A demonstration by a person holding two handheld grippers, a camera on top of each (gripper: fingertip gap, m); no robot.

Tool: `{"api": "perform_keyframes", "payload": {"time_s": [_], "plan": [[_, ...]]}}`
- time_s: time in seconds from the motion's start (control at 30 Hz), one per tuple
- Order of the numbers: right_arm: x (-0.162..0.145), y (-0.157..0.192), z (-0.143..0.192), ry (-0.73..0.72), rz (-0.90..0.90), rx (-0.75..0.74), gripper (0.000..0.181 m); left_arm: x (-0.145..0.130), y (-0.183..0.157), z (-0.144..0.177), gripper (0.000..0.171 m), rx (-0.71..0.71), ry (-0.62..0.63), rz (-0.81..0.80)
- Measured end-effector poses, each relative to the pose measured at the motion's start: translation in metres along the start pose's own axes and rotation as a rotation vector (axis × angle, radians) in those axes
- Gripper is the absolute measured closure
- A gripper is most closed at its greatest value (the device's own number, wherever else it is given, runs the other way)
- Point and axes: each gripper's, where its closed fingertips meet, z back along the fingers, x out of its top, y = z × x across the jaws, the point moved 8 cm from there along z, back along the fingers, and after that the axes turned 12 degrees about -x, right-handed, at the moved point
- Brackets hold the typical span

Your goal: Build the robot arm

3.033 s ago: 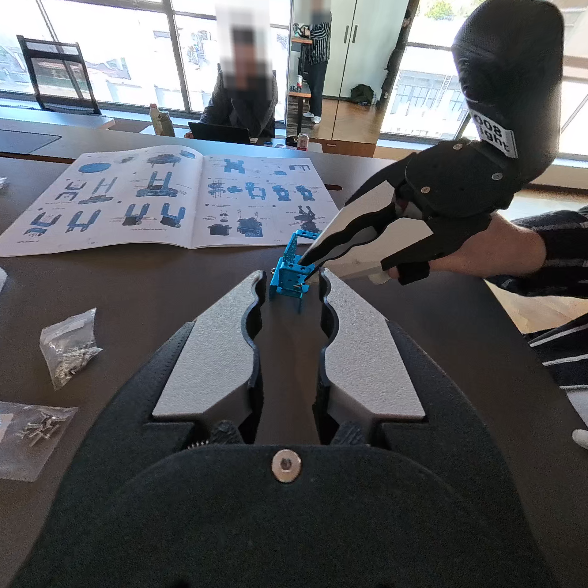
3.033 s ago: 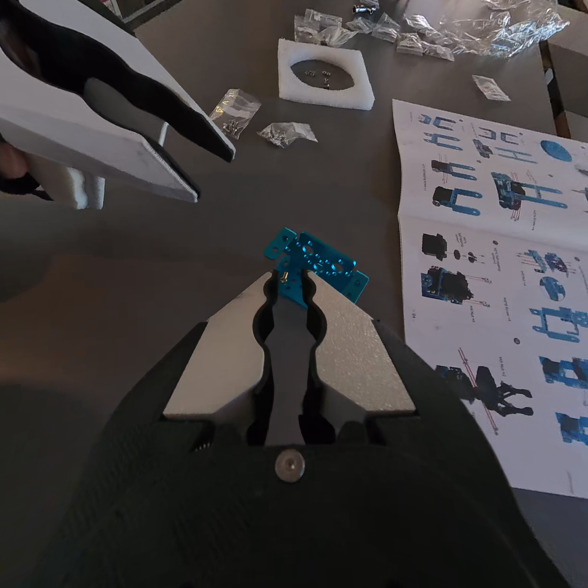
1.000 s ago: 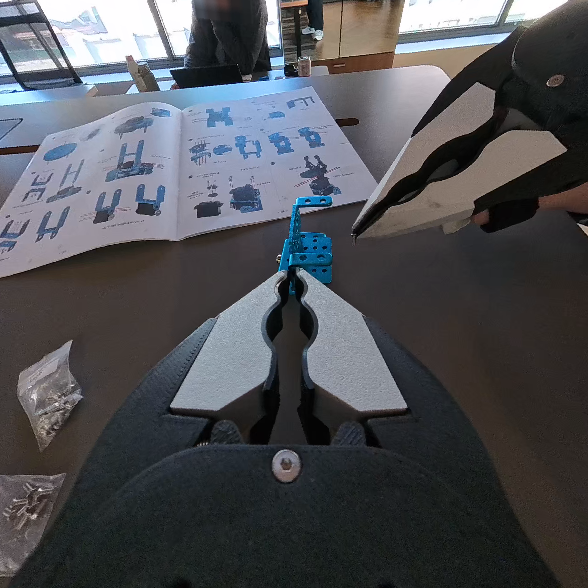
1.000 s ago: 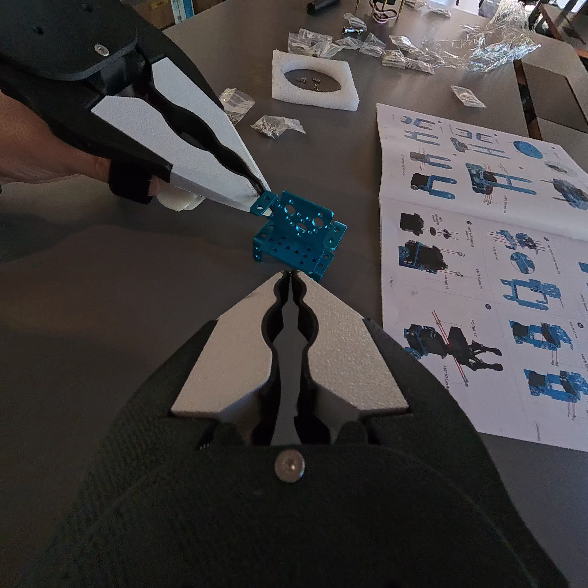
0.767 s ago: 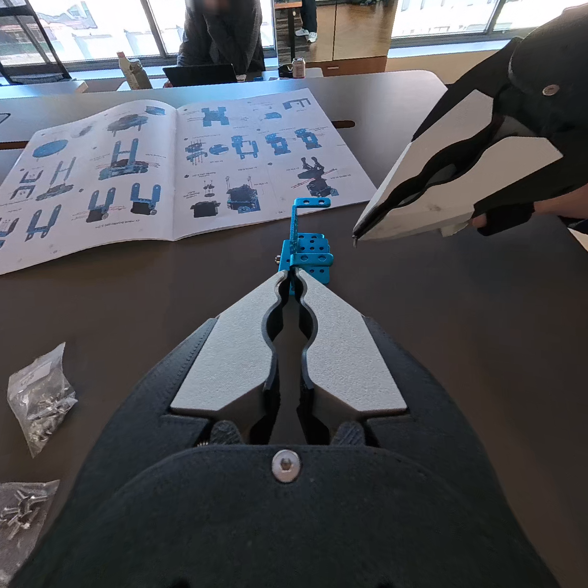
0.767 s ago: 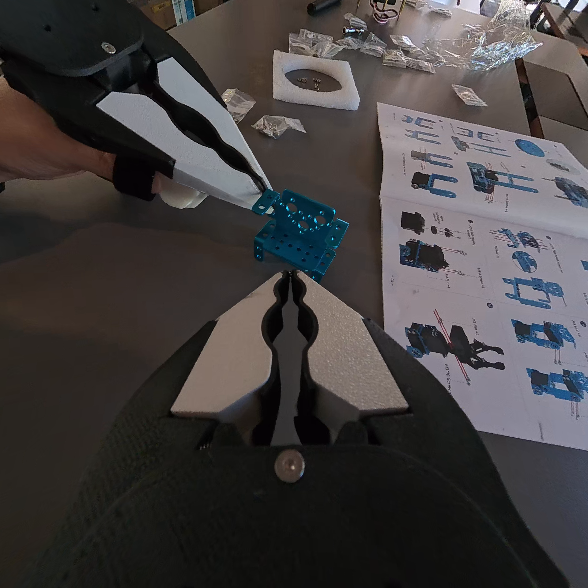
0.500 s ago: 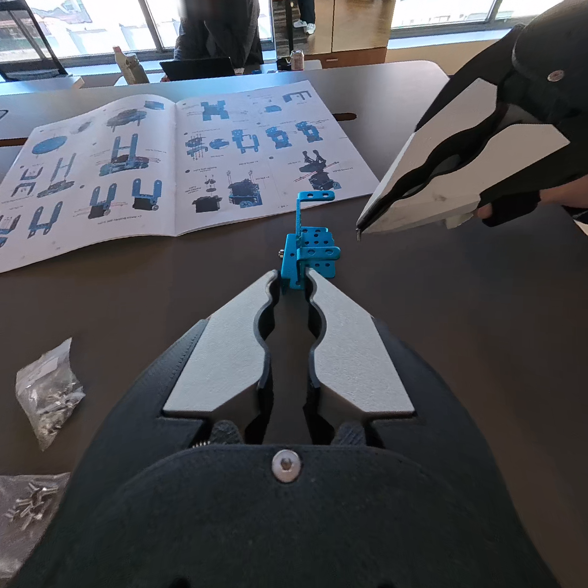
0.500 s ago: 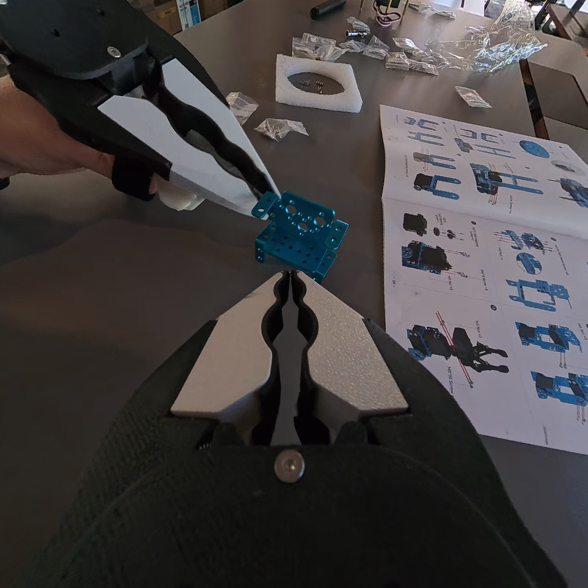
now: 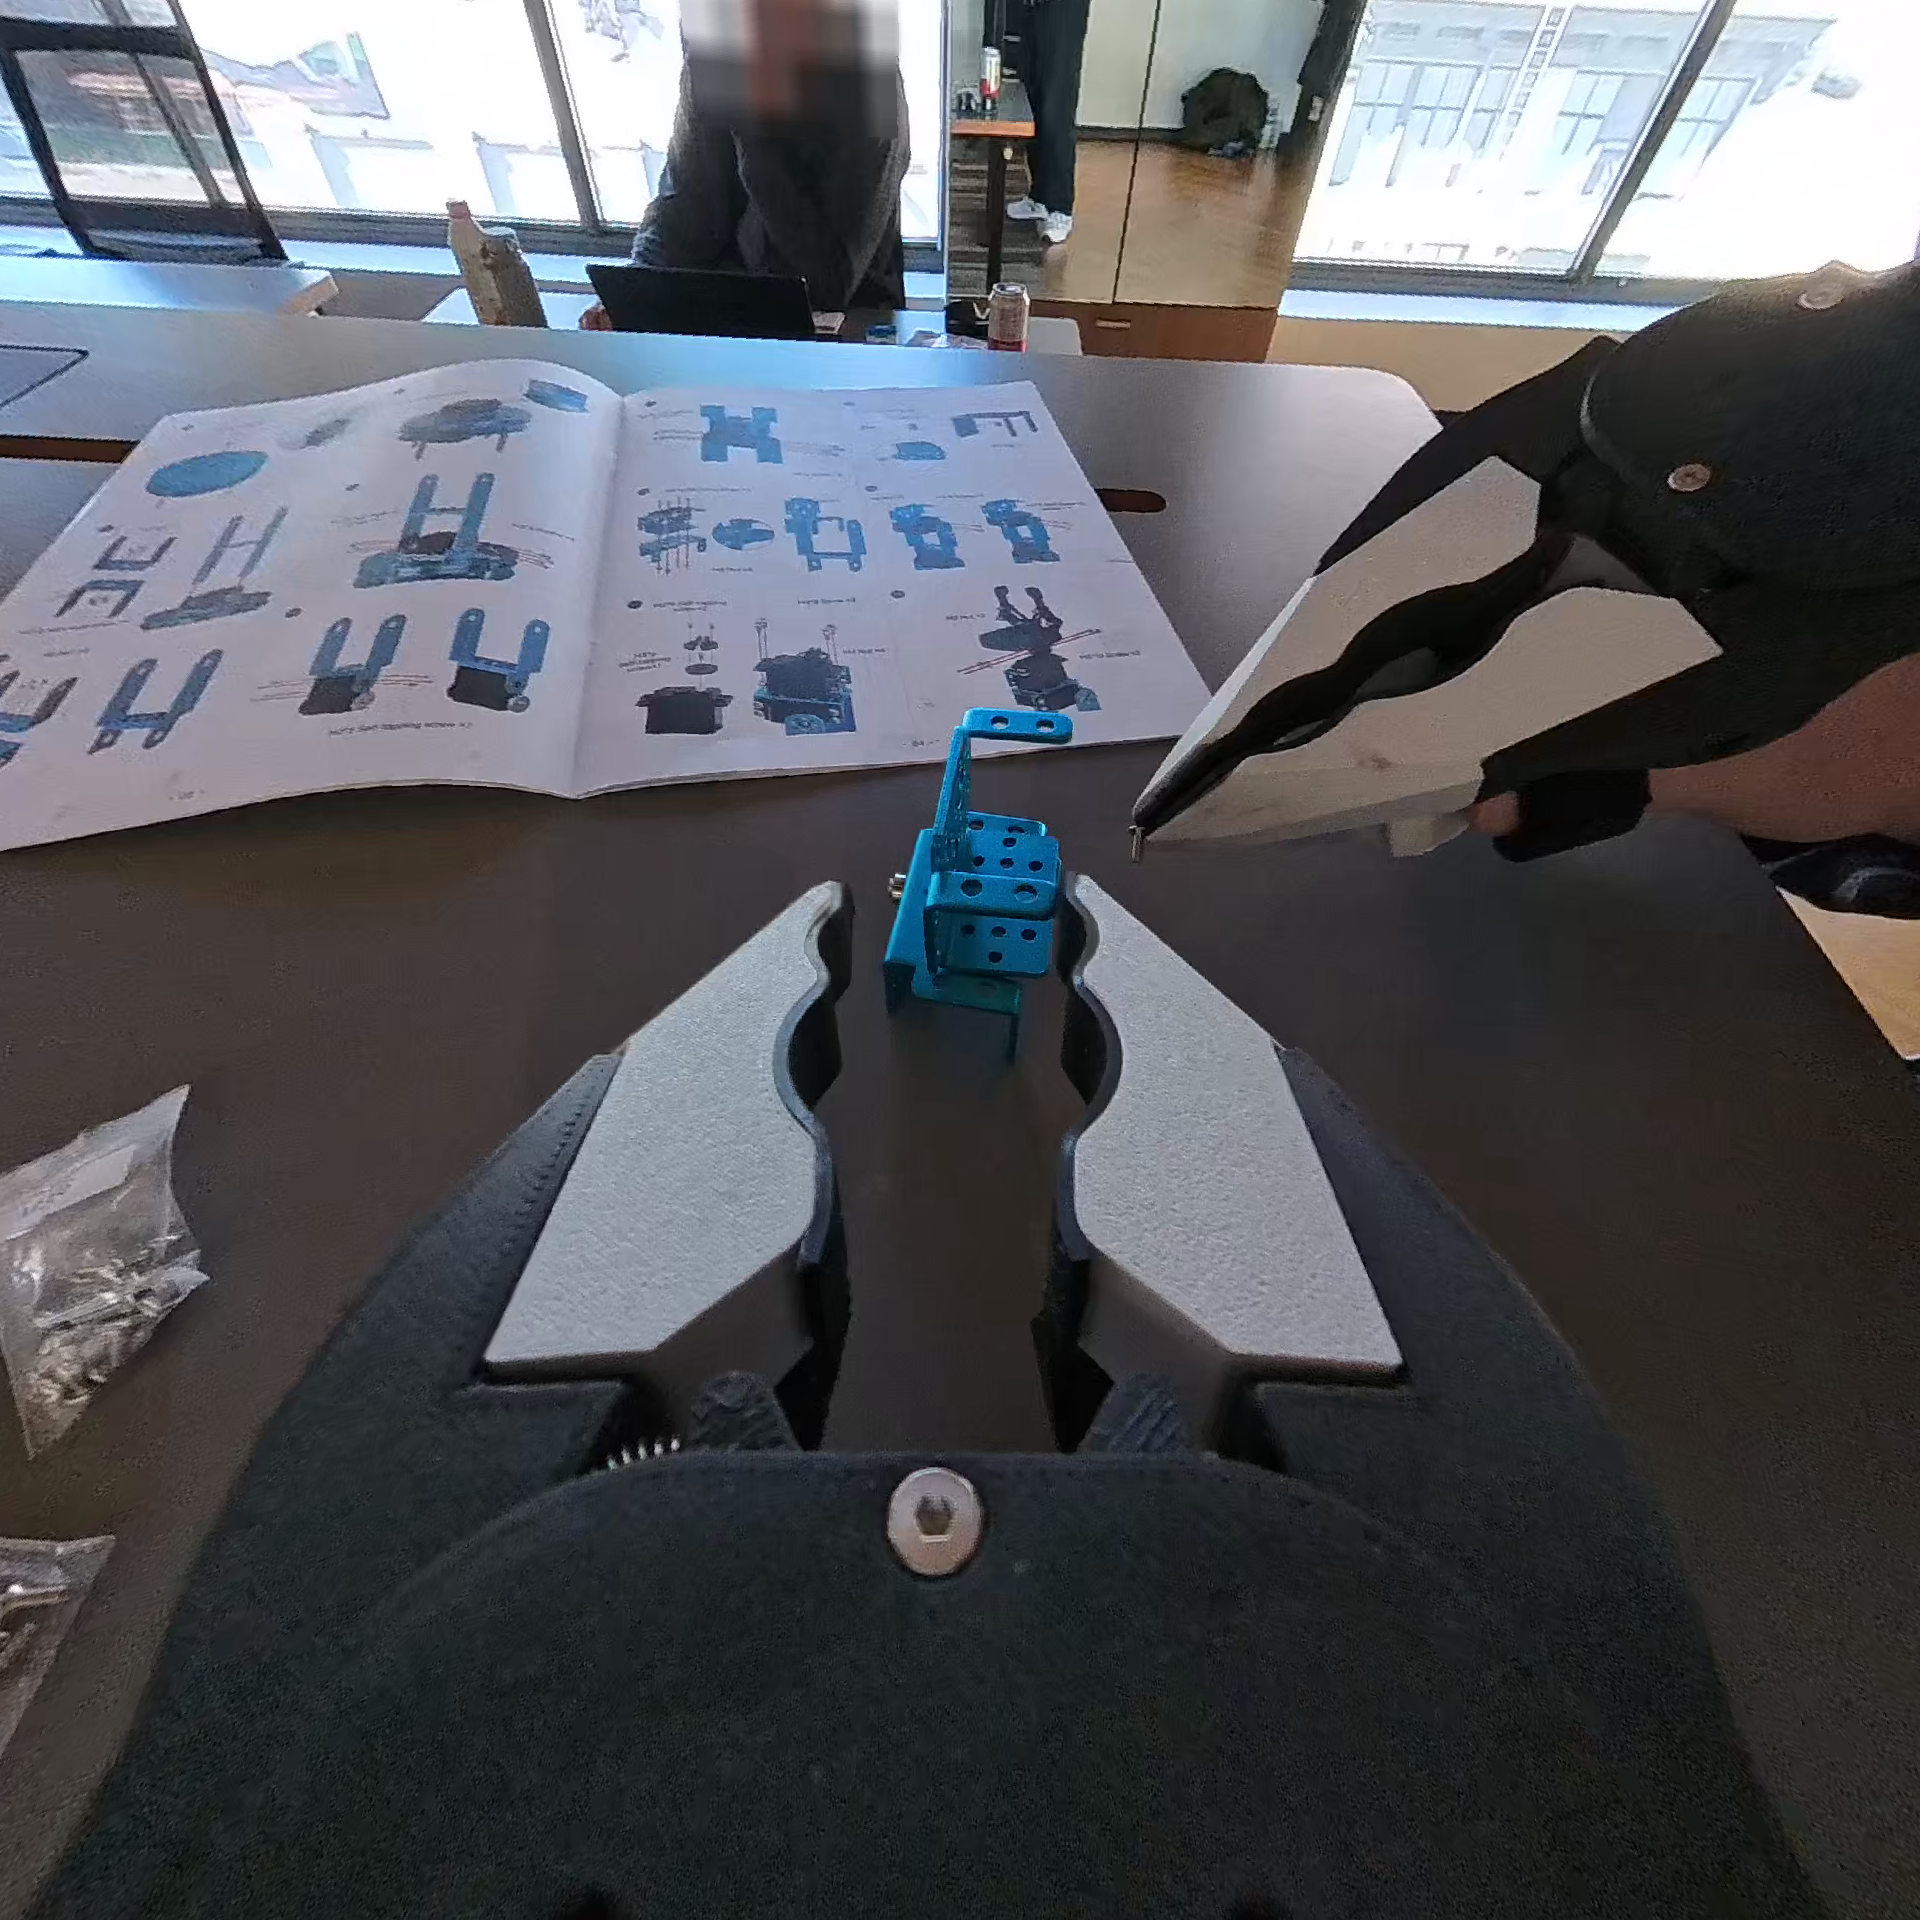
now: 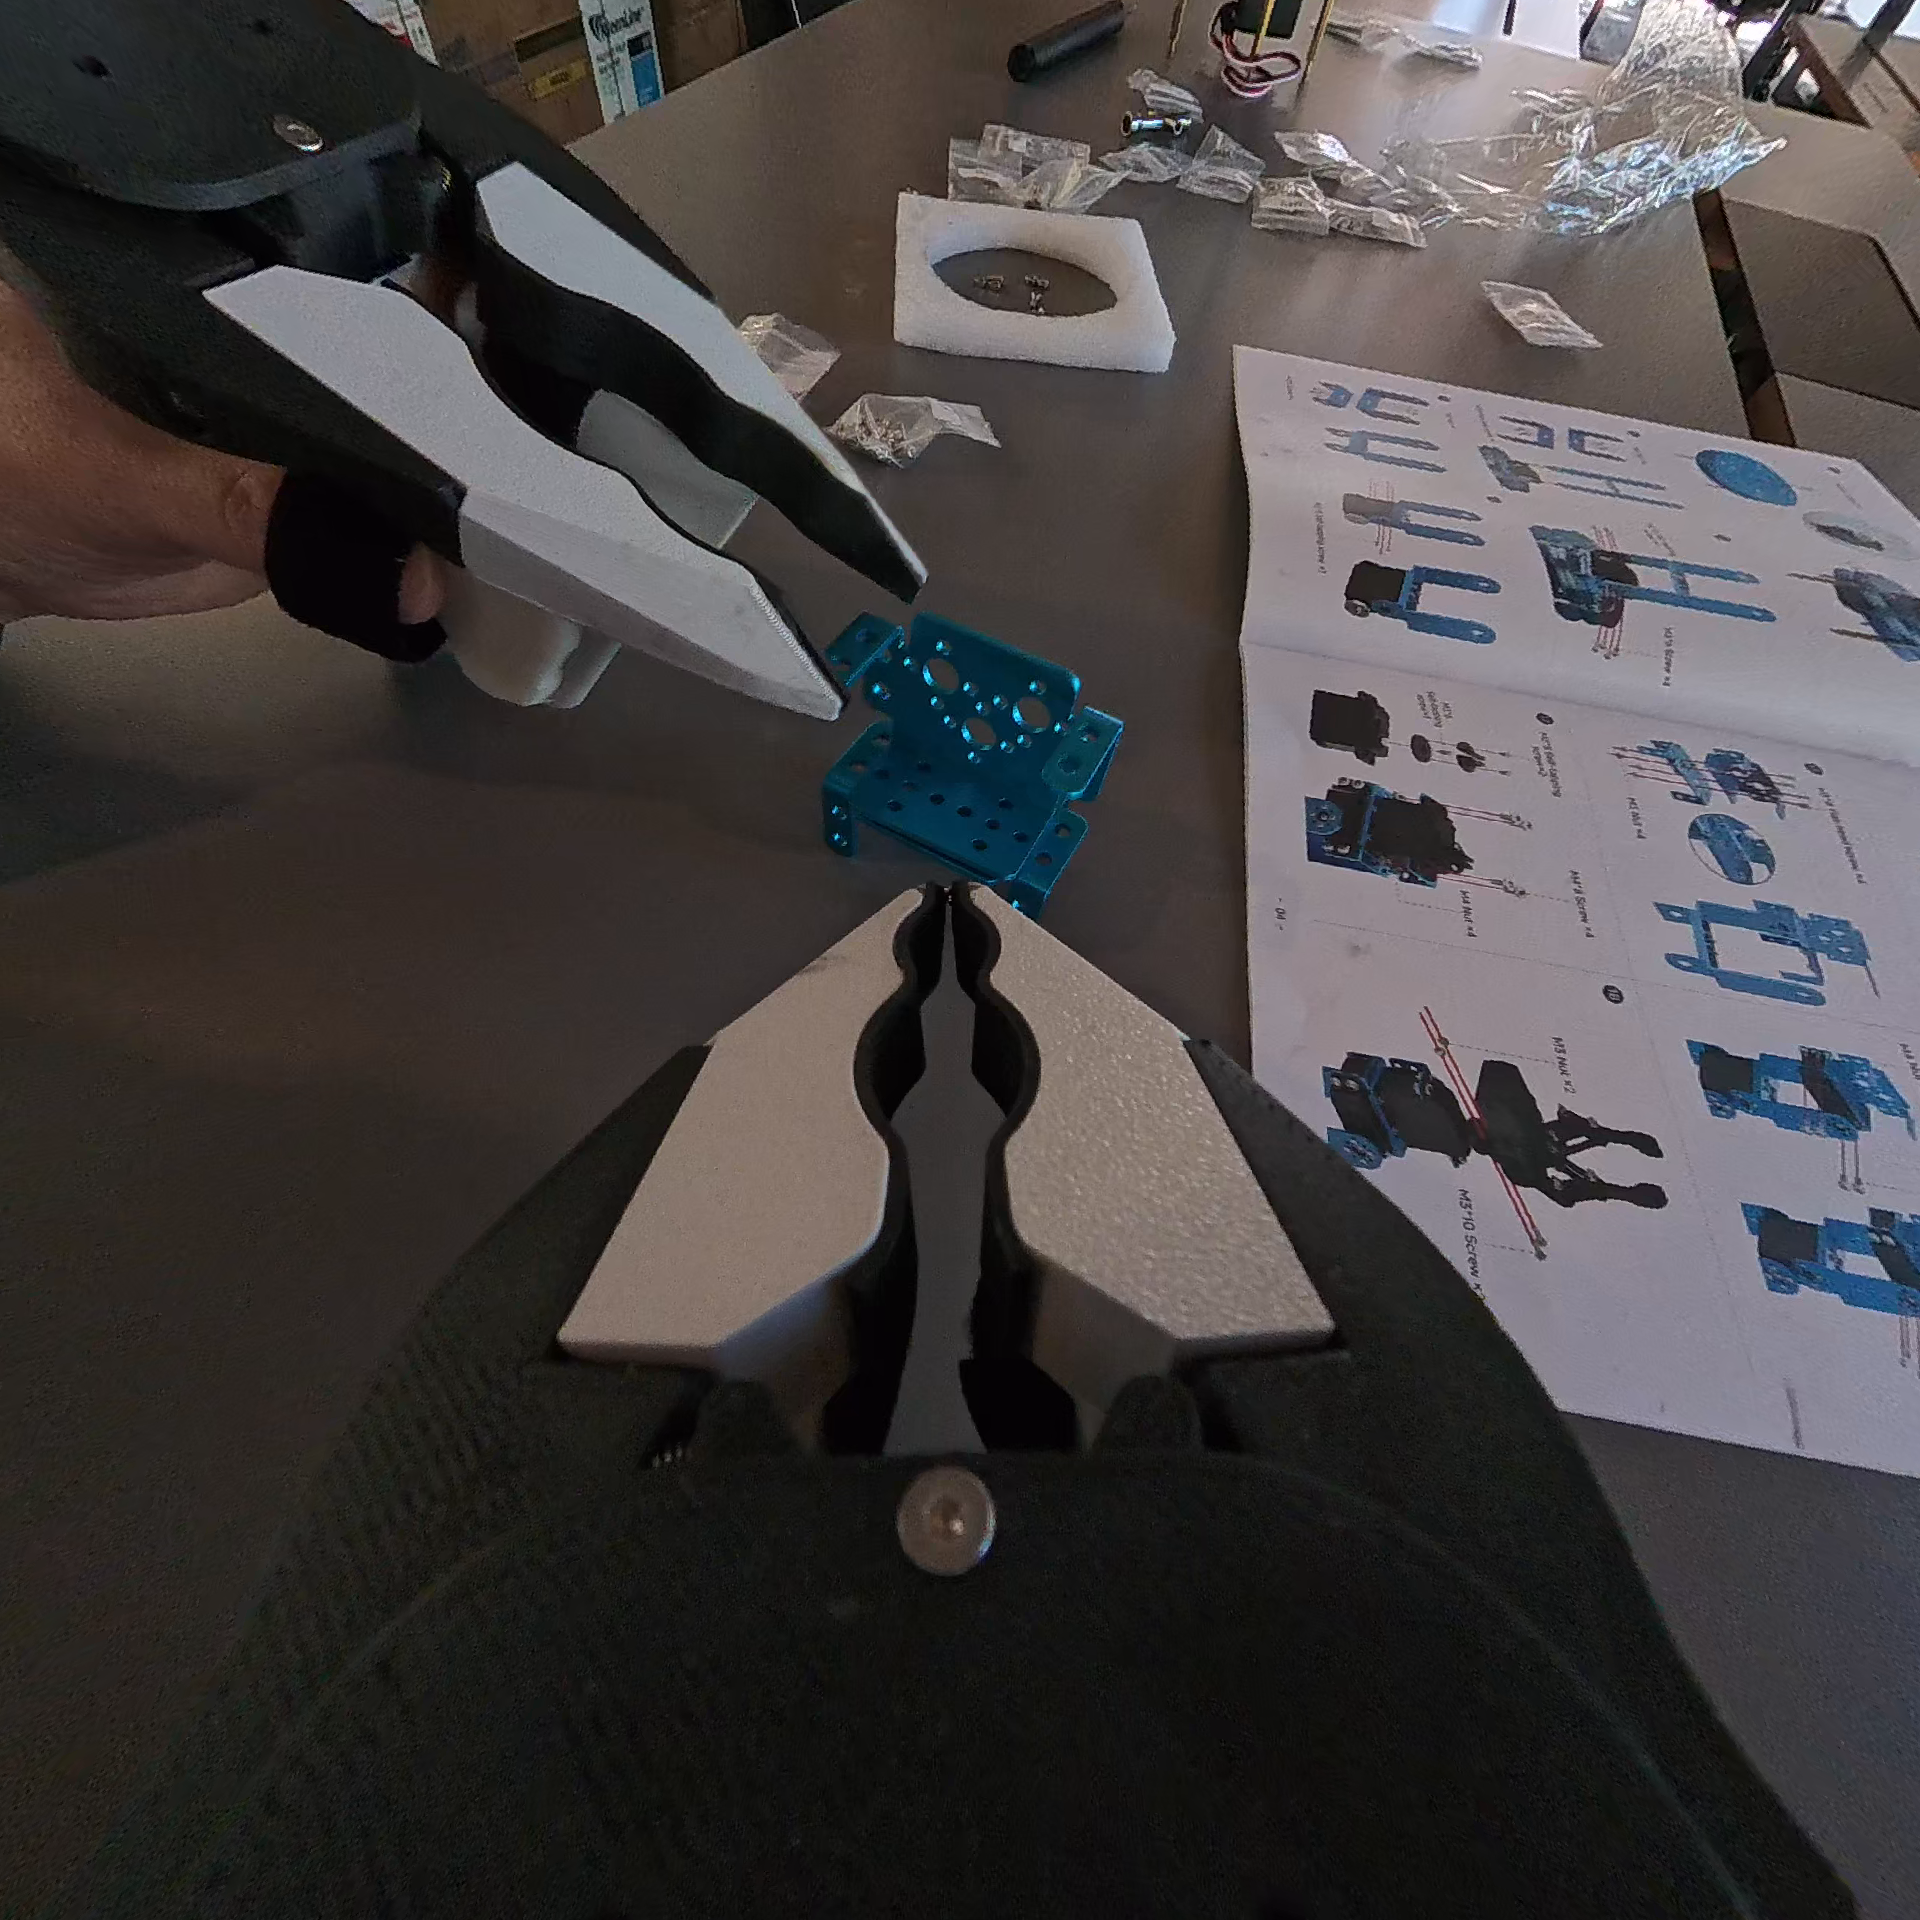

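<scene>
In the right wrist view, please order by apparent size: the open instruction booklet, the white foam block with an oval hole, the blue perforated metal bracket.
1. Open instruction booklet, largest.
2. and 3. White foam block and blue perforated metal bracket look alike; the foam lies farther away, so ranking is unsure.

A blue perforated bracket [image 9: 971,904] (several bent plates joined) stands upright on the dark surface [image 9: 416,987], near a booklet [image 9: 582,582].

On the bench [image 9: 1455,1143] the bracket [image 9: 971,894] stands before the booklet [image 9: 582,582], with screw bags [image 9: 83,1257] to its left.
</scene>
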Motion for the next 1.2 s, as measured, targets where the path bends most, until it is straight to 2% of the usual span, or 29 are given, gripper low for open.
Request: {"api": "perform_keyframes", "payload": {"time_s": [0.17, 0.47, 0.8, 0.97, 1.2], "plan": [[0.000, -0.001, -0.001, 0.002, -0.001, 0.003, 0.181, -0.001, -0.002, 0.001, 0.141, -0.020, -0.007, -0.015], [0.002, 0.000, -0.003, 0.001, 0.011, 0.005, 0.181, -0.001, -0.004, 0.001, 0.146, -0.039, 0.001, -0.026], [0.003, 0.002, -0.003, 0.007, 0.017, 0.012, 0.181, -0.002, -0.005, -0.002, 0.146, -0.045, 0.011, -0.032], [0.005, 0.003, -0.003, -0.005, 0.031, 0.016, 0.181, -0.003, -0.005, -0.003, 0.140, -0.054, 0.015, -0.028], [0.012, 0.012, -0.012, -0.041, 0.237, -0.021, 0.181, 0.001, -0.004, 0.009, 0.137, -0.050, -0.046, -0.003]]}}
